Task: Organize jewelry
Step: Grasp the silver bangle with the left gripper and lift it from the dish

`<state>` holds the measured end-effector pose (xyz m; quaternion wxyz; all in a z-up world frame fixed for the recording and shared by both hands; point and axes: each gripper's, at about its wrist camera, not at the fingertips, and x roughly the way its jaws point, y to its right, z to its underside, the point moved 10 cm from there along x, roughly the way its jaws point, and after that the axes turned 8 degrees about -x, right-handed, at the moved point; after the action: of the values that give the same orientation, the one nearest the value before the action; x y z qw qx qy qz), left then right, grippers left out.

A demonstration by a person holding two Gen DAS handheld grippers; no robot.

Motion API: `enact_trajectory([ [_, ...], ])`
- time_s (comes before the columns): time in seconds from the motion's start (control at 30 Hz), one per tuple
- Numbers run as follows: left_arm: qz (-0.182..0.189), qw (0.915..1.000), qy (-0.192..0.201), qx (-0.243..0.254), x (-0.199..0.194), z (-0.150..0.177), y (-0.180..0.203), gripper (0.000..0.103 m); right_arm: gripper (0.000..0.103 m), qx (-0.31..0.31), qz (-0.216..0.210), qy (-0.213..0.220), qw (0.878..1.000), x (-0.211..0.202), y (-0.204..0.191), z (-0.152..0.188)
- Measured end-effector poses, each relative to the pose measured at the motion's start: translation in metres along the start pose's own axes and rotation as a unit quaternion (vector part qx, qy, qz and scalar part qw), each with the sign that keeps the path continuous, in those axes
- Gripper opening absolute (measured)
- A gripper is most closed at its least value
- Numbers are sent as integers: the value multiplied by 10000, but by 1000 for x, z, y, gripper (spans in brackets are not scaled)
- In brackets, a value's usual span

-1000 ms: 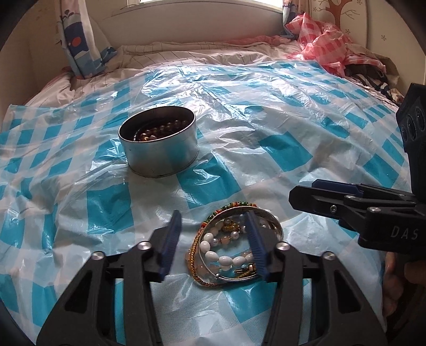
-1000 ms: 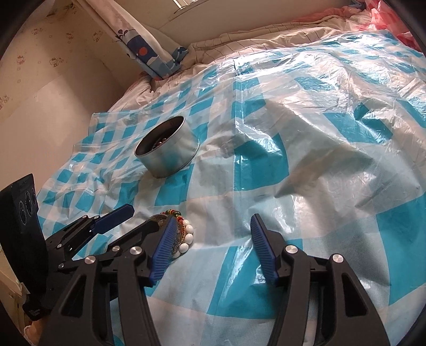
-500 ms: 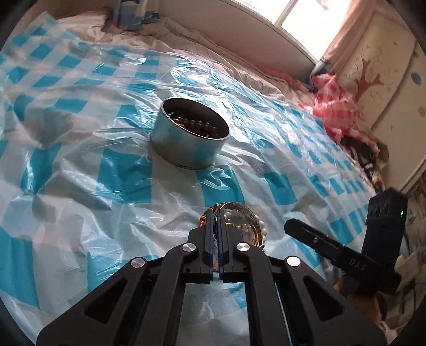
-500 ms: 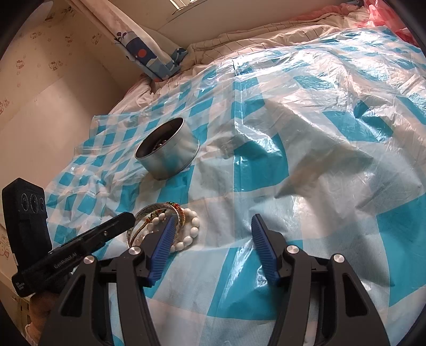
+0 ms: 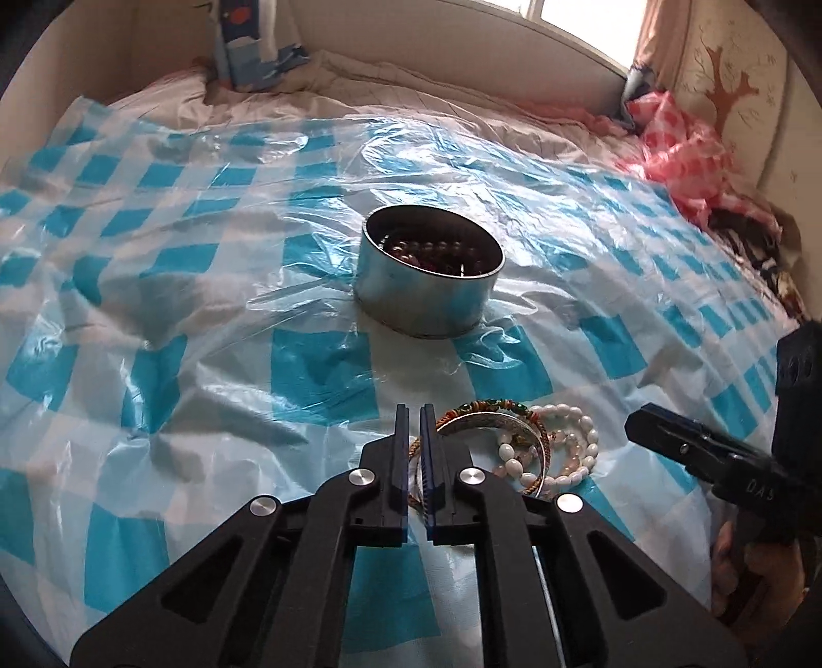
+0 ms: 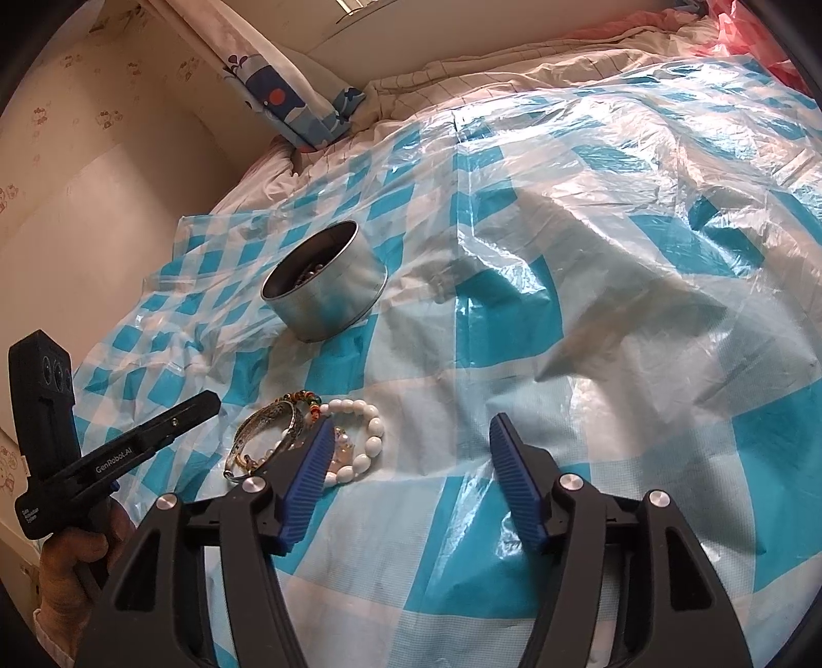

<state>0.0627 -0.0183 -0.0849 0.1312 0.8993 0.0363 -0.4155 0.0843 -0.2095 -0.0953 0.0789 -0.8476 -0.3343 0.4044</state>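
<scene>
Left wrist view: left gripper [image 5: 414, 419], jaws nearly closed, apparently nipping a bracelet edge in the beaded-bracelet and silver-bangle pile [image 5: 519, 444] on blue-check plastic sheet [image 5: 318, 370]. Right gripper [image 6: 411, 452] hangs beside the pile, jaws opening, nothing btwn them. Next, probably: lift to round silver metal tin [image 5: 426, 288], w/ dark beads inside.

Daylight enters from window [image 5: 575, 10] at upper right, blown out; glare streaks the plastic sheet [image 5: 462, 169]; soft shadows; fisheye bending and dark vignette at frame corners; focus fair.
</scene>
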Motion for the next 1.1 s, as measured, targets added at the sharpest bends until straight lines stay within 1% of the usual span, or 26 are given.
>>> enact_trajectory([
  [0.1,-313,9980,-77,543,12,6,11,11,62,0,2,-1,10000,0,0,0],
  [0.17,-524,9948,-160,858,21,11,16,12,63,-15,8,-7,10000,1,-1,0],
  [0.2,-643,9925,-197,1019,25,14,18,11,63,-27,11,-11,10000,1,-2,1],
  [0.23,-718,9912,-215,1092,25,15,20,9,63,-33,11,-13,10000,2,-2,1],
  [0.27,-609,9929,-219,1000,23,14,22,5,63,-34,11,-14,10000,2,-3,1],
  [0.3,-284,9966,-240,731,18,13,24,3,63,-33,9,-15,10000,2,-3,2],
  [0.33,24,9991,-240,353,14,10,22,2,63,-31,9,-13,10000,2,-3,1],
  [0.37,293,9993,-246,30,11,8,18,2,63,-33,11,-13,10000,2,-3,1],
  [0.4,588,9973,-248,-374,7,6,12,2,63,-36,13,-13,10000,2,-3,1],
  [0.43,902,9925,-271,-776,4,5,6,3,63,-35,13,-13,10000,2,-3,1],
  [0.47,1110,9875,-287,-1080,2,5,1,3,63,-35,12,-13,10000,2,-3,1],
  [0.5,1217,9833,-257,-1328,0,5,-5,3,63,-35,12,-14,10000,2,-3,2],
  [0.57,1500,9705,-194,-1880,-4,5,-18,3,63,-36,13,-15,10000,2,-3,2],
  [0.6,1442,9688,-119,-2014,-6,4,-25,3,63,-37,15,-16,10000,2,-3,2],
  [0.63,1298,9701,-35,-2050,-7,3,-32,3,63,-38,14,-16,10000,2,-3,2],
  [0.7,932,9745,51,-2041,-9,3,-44,3,63,-39,19,-13,10000,2,-3,2],
  [0.73,739,9785,81,-1922,-9,3,-46,3,63,-48,28,-12,10000,2,-3,2],
  [0.8,629,9851,128,-1593,-10,-2,-41,4,65,-133,78,-11,9999,2,-5,2],
  [0.87,486,9935,110,-1019,-7,-5,-25,7,67,-226,110,-23,9997,3,-8,3],
  [0.93,268,9985,60,-475,-1,-2,-10,21,67,-258,120,-39,9996,4,-8,3],
  [1.0,97,9998,-69,-134,8,3,-1,30,67,-255,113,-42,9996,4,-8,3],
  [1.07,-174,9995,-254,79,19,11,0,28,67,-265,121,-44,9996,4,-7,3],
  [1.1,-169,9993,-323,64,20,13,0,7,67,-271,122,-47,9995,4,-7,4],
])
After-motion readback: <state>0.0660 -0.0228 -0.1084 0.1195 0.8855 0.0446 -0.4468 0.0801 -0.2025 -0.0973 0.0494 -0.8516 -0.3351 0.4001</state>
